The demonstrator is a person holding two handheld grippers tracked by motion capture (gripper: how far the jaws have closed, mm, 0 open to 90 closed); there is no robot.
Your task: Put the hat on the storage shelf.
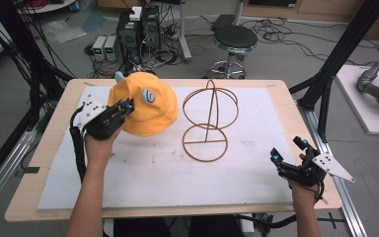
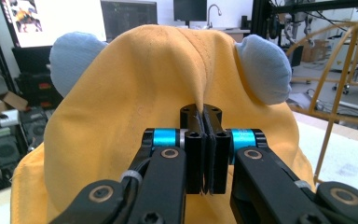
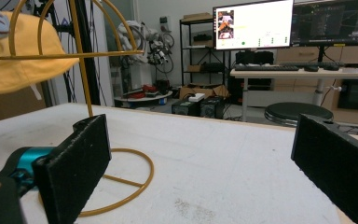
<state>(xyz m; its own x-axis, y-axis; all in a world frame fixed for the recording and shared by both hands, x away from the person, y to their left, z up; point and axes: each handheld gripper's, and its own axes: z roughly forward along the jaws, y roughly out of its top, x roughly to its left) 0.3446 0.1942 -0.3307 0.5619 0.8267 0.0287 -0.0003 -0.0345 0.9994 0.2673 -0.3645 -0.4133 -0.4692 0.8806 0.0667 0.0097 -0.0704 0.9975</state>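
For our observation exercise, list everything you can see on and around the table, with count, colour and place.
Hat: one, yellow with pale blue ears, lifted over the table's left part.
Wire hat stand: one, gold, table centre.
Table mat: one, white, covering the wooden table.
Stool: one, black, on the floor beyond the table.
Left hand-held gripper: one, black, shut on the hat's fabric.
Right hand-held gripper: one, black, jaws open, table's right edge.

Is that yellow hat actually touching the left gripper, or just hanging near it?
Touching. In the left gripper view, the left gripper has its jaws shut on a pinched fold of the yellow hat, with fabric running down between them.
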